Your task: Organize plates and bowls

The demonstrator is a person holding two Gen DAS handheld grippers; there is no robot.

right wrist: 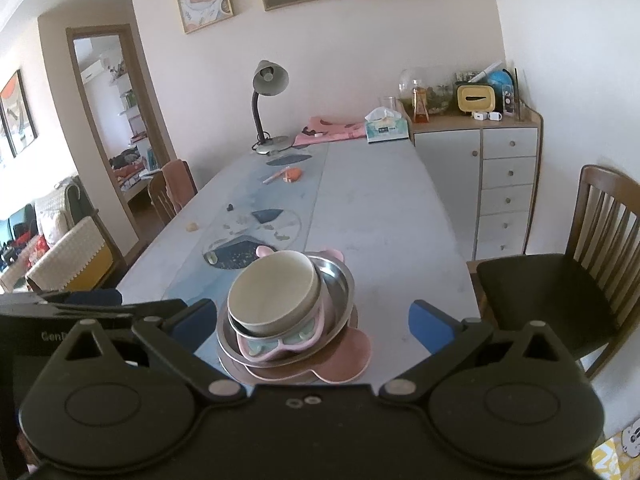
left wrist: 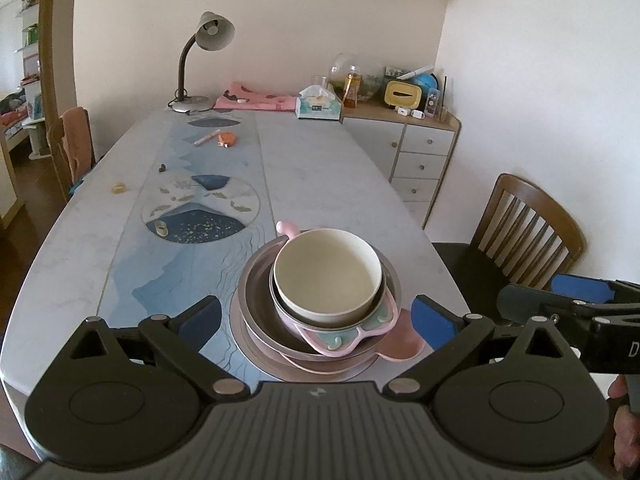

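Note:
A stack of dishes stands on the table near its front edge. On top is a cream bowl, also in the right wrist view. It sits in a pink handled dish inside a metal bowl, over pink plates. My left gripper is open and empty, its blue pads either side of the stack and just short of it. My right gripper is open and empty, close behind the stack; it also shows in the left wrist view at the right.
The long table carries a pen, an orange item, small bits, a desk lamp and a tissue box at the far end. A wooden chair stands right, a drawer cabinet behind it.

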